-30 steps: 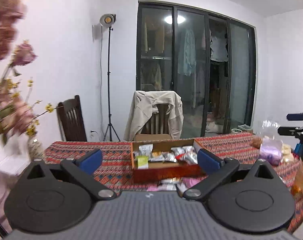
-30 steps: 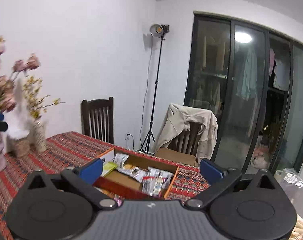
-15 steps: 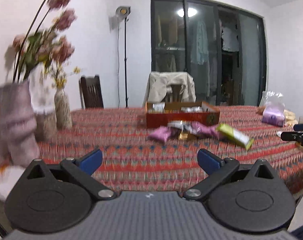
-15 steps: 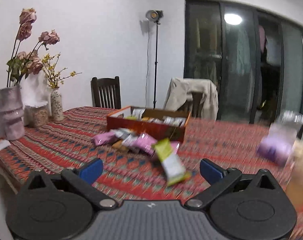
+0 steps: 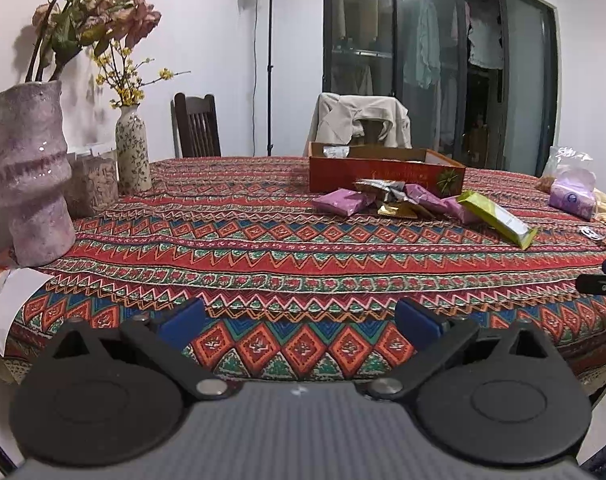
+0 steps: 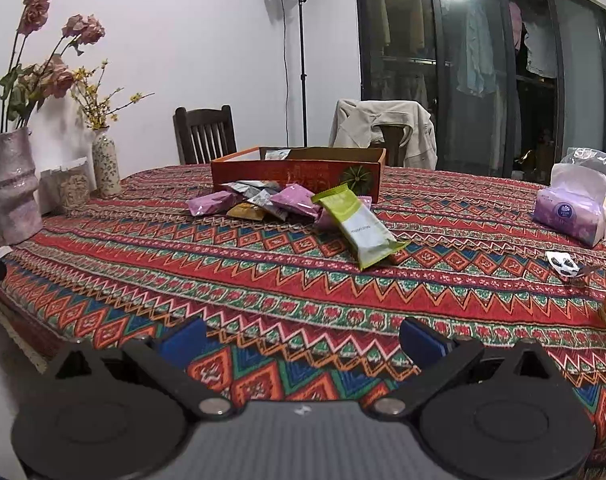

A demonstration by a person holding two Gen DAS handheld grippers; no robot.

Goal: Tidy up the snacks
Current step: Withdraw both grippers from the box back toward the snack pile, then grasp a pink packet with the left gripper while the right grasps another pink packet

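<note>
snacks wait loose beside the box, both tongs empty

the left tongs [image 5: 299,316] and the right tongs [image 6: 301,334] hang low over the near edge of the table [image 5: 263,264], each spread wide with nothing between its tips. the task looks to be at its start: a pile of snack packets [image 6: 259,202] lies on the cloth just in front of the red box [image 6: 299,170], and a long green packet [image 6: 355,228] leans out of the pile toward the camera. a packet or two already shows inside the box. the next move likely calls for reaching forward, closing on one packet, probably the green one as the nearest, and lifting it over the box wall. compared with half a second ago both views are sharp rather than blurred, and the pile sits in much the same place.
</note>
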